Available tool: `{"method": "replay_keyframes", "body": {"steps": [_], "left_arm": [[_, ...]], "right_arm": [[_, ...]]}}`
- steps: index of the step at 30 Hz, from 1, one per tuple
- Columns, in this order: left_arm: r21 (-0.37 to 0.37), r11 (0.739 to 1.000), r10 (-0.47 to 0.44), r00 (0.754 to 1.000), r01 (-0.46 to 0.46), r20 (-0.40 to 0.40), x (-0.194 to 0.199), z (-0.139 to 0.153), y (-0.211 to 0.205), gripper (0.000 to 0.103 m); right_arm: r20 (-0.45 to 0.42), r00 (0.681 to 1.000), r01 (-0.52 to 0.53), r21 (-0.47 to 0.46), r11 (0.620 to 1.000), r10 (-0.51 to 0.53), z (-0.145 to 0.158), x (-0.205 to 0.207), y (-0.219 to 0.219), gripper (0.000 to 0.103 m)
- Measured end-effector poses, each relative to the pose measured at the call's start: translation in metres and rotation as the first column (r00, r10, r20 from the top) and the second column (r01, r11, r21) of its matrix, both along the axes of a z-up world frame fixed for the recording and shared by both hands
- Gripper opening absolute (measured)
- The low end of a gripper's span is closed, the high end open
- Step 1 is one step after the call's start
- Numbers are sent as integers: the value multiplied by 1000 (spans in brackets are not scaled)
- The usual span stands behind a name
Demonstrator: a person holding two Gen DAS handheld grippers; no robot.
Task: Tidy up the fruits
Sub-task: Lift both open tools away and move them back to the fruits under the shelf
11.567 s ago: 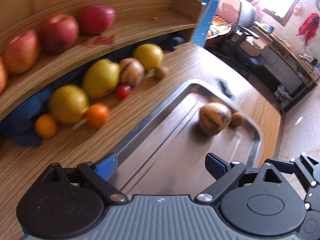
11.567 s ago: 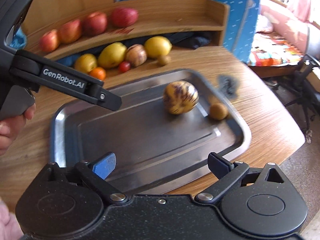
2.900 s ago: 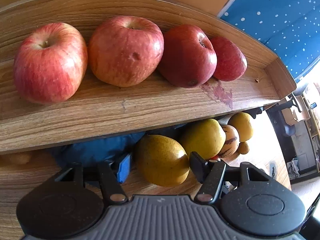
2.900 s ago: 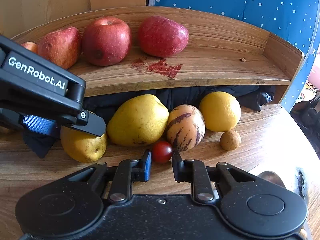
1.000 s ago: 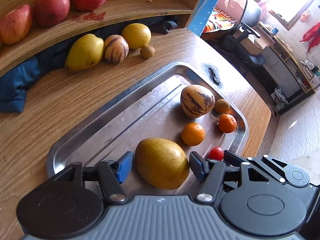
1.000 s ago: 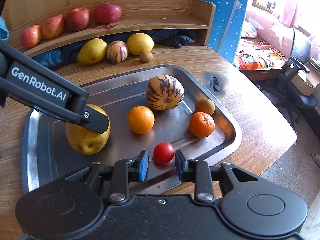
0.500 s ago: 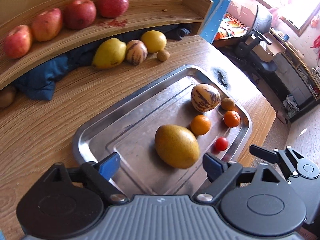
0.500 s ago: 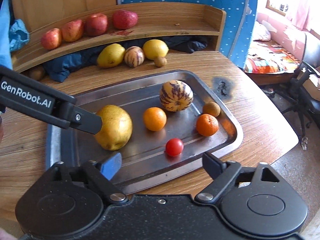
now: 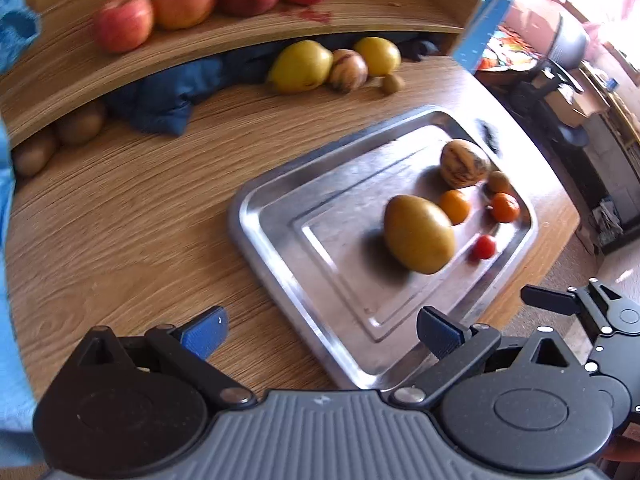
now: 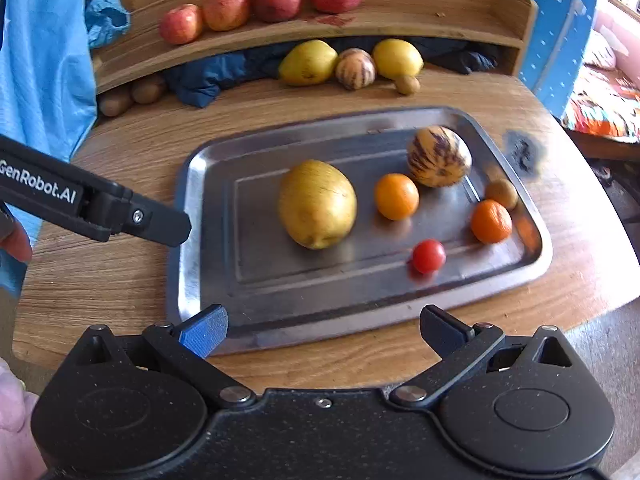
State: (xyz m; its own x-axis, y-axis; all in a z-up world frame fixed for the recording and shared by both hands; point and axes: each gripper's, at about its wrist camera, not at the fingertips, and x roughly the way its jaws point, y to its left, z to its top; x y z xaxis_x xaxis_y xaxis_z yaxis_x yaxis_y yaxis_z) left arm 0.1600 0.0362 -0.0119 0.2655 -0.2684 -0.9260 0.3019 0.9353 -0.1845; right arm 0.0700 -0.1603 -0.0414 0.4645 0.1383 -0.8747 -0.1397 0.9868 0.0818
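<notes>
The steel tray point(image 10: 208, 280) point(image 9: 272, 248) holds a yellow-brown pear point(image 10: 317, 204) point(image 9: 419, 233), a striped melon point(image 10: 439, 157) point(image 9: 465, 163), two oranges point(image 10: 396, 196) point(image 10: 491, 221), a cherry tomato point(image 10: 429, 255) point(image 9: 483, 247) and a small brown fruit point(image 10: 501, 194). My left gripper point(image 9: 320, 330) hangs open over the tray's near left corner, holding nothing. My right gripper point(image 10: 322, 330) is open and empty above the tray's front rim. The left gripper's finger point(image 10: 120, 212) shows at the left of the right wrist view.
Several red apples point(image 10: 256, 4) line the wooden shelf point(image 10: 440, 28). Below it lie a yellow pear point(image 10: 308, 63), a striped melon point(image 10: 355, 69), a lemon-yellow fruit point(image 10: 397, 59), a small brown fruit point(image 10: 407, 84), dark blue cloth point(image 10: 204, 80) and brown fruits point(image 10: 132, 94). A blue sleeve point(image 10: 44, 60) is at left.
Both grippers have pulled back and up from the tray since half a second ago; the pear and cherry tomato, released just before, lie still on it. Both stay open.
</notes>
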Motion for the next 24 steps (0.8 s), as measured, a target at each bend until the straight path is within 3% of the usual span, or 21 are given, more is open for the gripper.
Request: {"method": "replay_keyframes", "body": {"steps": [6,16,24], "left_arm": [[28,997,75,997,-76,33,8,9,19,102],[95,987,107,977,-126,184,37,29,33,102],[58,989,119,964,-136,237,68,29,33,102]], "right_arm": [[50,998,-38,7,999,37,10,12,7,102],[159,986,-58,-6,998,58,26,50,19,102],[360,933,8,-49,999,10,42,68,18,102]]}}
